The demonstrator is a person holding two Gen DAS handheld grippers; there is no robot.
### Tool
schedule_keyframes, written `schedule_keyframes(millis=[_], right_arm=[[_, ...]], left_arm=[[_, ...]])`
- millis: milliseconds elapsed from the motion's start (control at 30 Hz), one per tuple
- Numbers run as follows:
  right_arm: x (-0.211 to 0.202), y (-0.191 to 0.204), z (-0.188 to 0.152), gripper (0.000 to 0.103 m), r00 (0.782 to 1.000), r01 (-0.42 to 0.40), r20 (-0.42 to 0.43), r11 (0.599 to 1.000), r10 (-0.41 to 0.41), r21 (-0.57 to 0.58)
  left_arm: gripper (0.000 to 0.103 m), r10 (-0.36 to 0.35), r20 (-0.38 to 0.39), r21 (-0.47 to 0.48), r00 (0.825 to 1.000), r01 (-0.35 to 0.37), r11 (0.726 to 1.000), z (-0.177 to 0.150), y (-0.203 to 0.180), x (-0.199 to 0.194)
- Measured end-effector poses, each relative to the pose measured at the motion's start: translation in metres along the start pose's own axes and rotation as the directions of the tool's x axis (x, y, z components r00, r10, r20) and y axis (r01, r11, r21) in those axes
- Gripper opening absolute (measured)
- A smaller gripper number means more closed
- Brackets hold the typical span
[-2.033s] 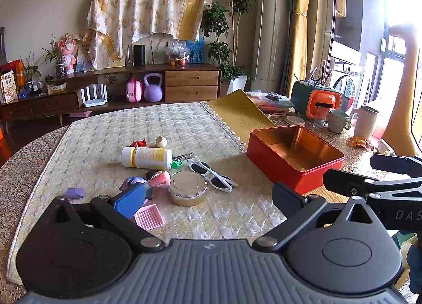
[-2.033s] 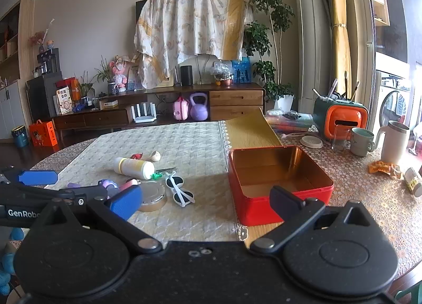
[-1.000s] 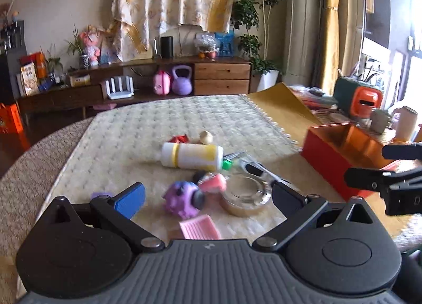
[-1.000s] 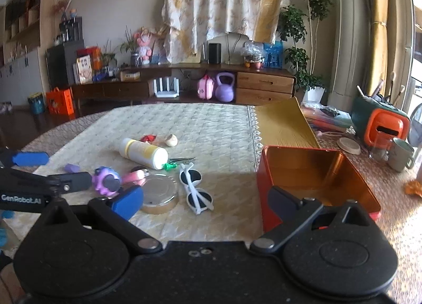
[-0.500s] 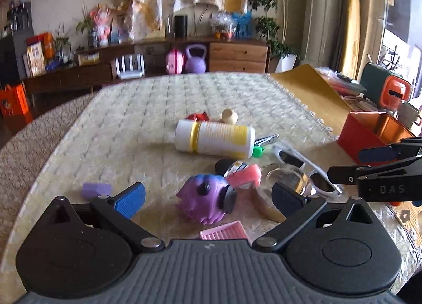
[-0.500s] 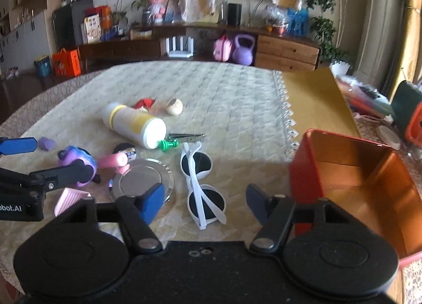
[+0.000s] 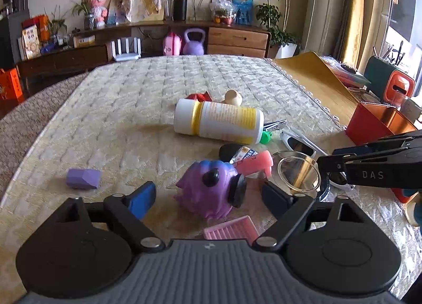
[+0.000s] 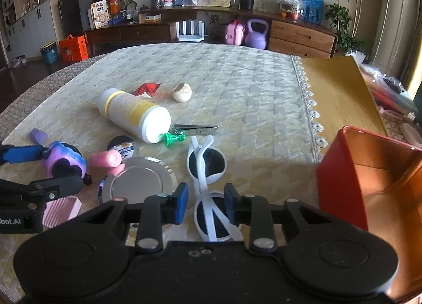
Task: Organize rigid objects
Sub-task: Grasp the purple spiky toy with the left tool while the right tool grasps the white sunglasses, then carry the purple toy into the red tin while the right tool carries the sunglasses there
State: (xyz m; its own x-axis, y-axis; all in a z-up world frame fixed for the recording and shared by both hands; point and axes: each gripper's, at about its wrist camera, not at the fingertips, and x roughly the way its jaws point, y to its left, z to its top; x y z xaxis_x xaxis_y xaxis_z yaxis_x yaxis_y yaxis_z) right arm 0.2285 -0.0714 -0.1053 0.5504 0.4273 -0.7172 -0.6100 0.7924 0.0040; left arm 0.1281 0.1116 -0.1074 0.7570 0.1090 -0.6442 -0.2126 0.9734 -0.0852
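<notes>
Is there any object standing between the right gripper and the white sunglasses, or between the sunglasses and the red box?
Nothing visible blocks either. The right gripper is open, with the white sunglasses already lying between its fingers. Between the sunglasses and the red box only bare tablecloth shows; the round metal lid lies on the other side.

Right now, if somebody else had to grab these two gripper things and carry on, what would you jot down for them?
Left gripper: open, fingers either side of the purple toy, not closed on it.
Right gripper: open but narrowed, fingers either side of the white sunglasses, which lie on the table.
On the mat: white bottle, round tin lid, nail clippers, green pushpin, pink tray, small purple block, little ball.
Red box: at the right; the part in view holds nothing.
Done: nothing visibly boxed. Left: everything, probably starting with the sunglasses and the toy.
</notes>
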Motion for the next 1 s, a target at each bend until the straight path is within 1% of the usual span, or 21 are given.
schedule_keyframes(millis=[33,67,133,200,233,300,333,433,533,600,800,900,1000], right_arm=[[0.001,-0.001,0.000,0.021,1.000,-0.003,-0.004,1.000,0.003,0.006],[0.003,-0.001,0.001,0.019,1.000,-0.006,-0.008,1.000,0.006,0.011],[0.006,-0.003,0.001,0.015,1.000,-0.005,-0.013,1.000,0.005,0.019],[0.006,-0.004,0.001,0.013,1.000,-0.002,-0.012,1.000,0.002,0.016],[0.006,-0.004,0.001,0.013,1.000,-0.001,-0.013,1.000,0.001,0.014],[0.007,-0.003,0.002,0.012,1.000,0.002,-0.016,1.000,-0.001,0.013],[0.007,-0.003,0.002,0.010,1.000,0.004,-0.017,1.000,-0.004,0.009],[0.005,0.002,0.003,0.006,1.000,0.024,-0.004,1.000,-0.024,-0.013],[0.000,0.004,0.002,0.006,0.999,0.043,0.016,0.999,-0.043,-0.021],[-0.004,0.004,0.001,0.006,0.998,0.052,0.028,0.999,-0.051,-0.015],[-0.022,0.001,-0.001,0.006,0.997,0.057,0.056,0.998,-0.057,0.009],[-0.034,-0.001,-0.001,0.006,0.996,0.052,0.073,0.998,-0.054,0.027],[-0.047,-0.003,-0.002,0.006,0.994,0.052,0.089,0.998,-0.056,0.041]], left_arm=[[0.084,-0.007,-0.007,-0.006,1.000,0.007,1.000,0.001,0.000,0.002],[0.082,-0.012,-0.011,-0.013,1.000,0.012,1.000,0.001,0.001,0.003],[0.072,-0.019,-0.019,-0.030,1.000,0.019,0.999,0.002,0.003,0.005],[0.066,-0.025,-0.034,-0.047,0.999,0.023,0.999,0.002,0.005,0.008],[0.065,-0.027,-0.040,-0.056,0.999,0.025,0.998,0.002,0.007,0.009],[0.064,-0.035,-0.044,-0.070,0.998,0.032,0.997,0.002,0.008,0.009],[0.064,-0.033,-0.044,-0.071,0.998,0.030,0.997,0.002,0.008,0.009],[0.063,-0.019,-0.043,-0.058,0.999,0.017,0.998,0.002,0.006,0.008],[0.063,-0.015,-0.046,-0.043,0.999,0.013,0.999,0.002,0.005,0.007],[0.063,0.000,-0.047,-0.040,0.999,-0.002,0.999,0.003,0.005,0.006],[0.062,0.019,-0.043,-0.046,0.999,-0.021,0.999,0.007,0.009,-0.004],[0.062,0.002,-0.045,-0.061,0.999,-0.005,0.998,0.010,0.010,-0.014],[0.062,-0.003,-0.036,-0.049,0.999,0.001,0.999,0.015,0.007,-0.024]])
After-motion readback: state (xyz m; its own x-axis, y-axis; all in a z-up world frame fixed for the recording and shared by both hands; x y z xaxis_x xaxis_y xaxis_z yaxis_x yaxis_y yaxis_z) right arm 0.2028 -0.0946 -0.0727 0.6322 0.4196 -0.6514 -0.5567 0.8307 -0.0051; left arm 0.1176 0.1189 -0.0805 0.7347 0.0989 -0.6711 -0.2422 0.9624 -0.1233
